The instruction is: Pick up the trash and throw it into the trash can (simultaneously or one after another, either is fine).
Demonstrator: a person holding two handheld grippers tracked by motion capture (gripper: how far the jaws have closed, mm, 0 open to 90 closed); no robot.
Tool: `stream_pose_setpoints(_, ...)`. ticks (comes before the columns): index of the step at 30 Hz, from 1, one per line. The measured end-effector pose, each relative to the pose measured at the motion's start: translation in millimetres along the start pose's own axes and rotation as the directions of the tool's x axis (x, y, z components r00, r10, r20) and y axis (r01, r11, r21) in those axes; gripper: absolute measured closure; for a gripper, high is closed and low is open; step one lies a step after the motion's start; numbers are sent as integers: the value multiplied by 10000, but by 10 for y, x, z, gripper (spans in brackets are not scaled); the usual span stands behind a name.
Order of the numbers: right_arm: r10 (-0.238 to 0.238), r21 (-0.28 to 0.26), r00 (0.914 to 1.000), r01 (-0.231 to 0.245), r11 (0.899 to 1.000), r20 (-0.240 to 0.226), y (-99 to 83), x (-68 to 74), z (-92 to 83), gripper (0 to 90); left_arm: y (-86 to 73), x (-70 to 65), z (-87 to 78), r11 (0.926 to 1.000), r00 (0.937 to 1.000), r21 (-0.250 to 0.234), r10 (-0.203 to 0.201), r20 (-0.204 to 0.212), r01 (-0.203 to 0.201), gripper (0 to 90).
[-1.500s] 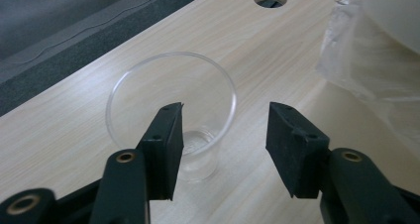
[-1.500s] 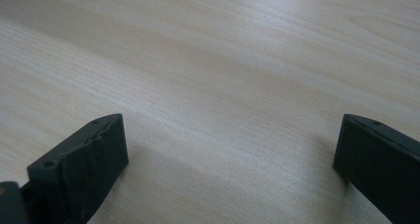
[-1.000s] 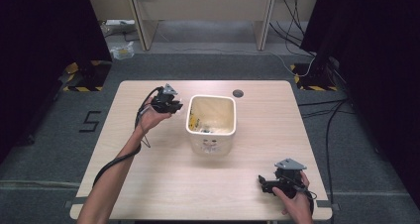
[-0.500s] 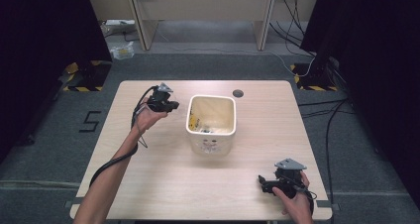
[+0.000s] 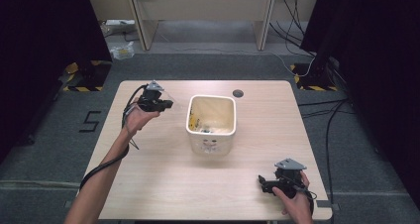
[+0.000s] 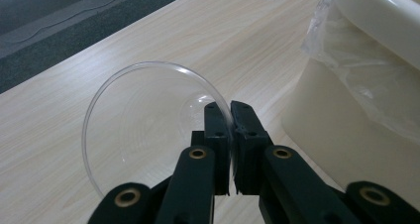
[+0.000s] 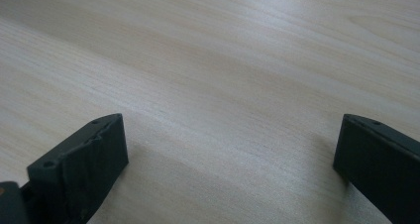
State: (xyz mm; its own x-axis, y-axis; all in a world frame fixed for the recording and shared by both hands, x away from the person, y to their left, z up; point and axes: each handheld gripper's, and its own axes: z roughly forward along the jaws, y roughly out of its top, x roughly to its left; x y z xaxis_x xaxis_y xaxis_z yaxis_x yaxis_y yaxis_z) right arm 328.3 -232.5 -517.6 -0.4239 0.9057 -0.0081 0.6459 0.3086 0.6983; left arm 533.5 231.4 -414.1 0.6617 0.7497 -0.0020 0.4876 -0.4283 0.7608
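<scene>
At the middle of the pale wood-grain worktop [image 5: 163, 174] stands a cream bin [image 5: 211, 122] lined with clear plastic, some small scraps lying inside. Just left of the bin, the left gripper [image 5: 166, 104] is raised above the surface with its jaws pressed onto the rim of a clear plastic lid [image 6: 148, 120] — the disc hangs beside the bin's wall, apart from it. Behind the bin a round cable hole [image 5: 238, 93] pierces the worktop. Well right and nearer than the bin, the right gripper [image 5: 261, 183] sits low over bare wood, jaws spread wide. Beyond the bin lie grey carpet [image 5: 208, 65], trailing cables and dark curtains — with yellow-black striped bases at both sides.
</scene>
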Motion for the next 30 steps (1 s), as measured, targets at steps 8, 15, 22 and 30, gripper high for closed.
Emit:
stream_pose_setpoints(8,-1,9,10000,1,10000,-5,0,0,-1,4,-33,5,-119,9999,10000,-104,59,-47,-59,860)
stream_pose_setpoints(15,4,0,10000,-4,10000,0,0,0,0,4,-42,7,-277,9993,10000,-359,69,-1,-69,860)
stream_pose_setpoints(22,30,9,10000,-30,10000,-15,0,2,-1,4,-35,-30,-461,9983,9999,-584,85,142,-76,858)
stream_pose_setpoints(30,19,-1,10000,-19,10000,-11,0,1,0,4,-41,-61,-615,9971,9989,-744,-96,449,129,856)
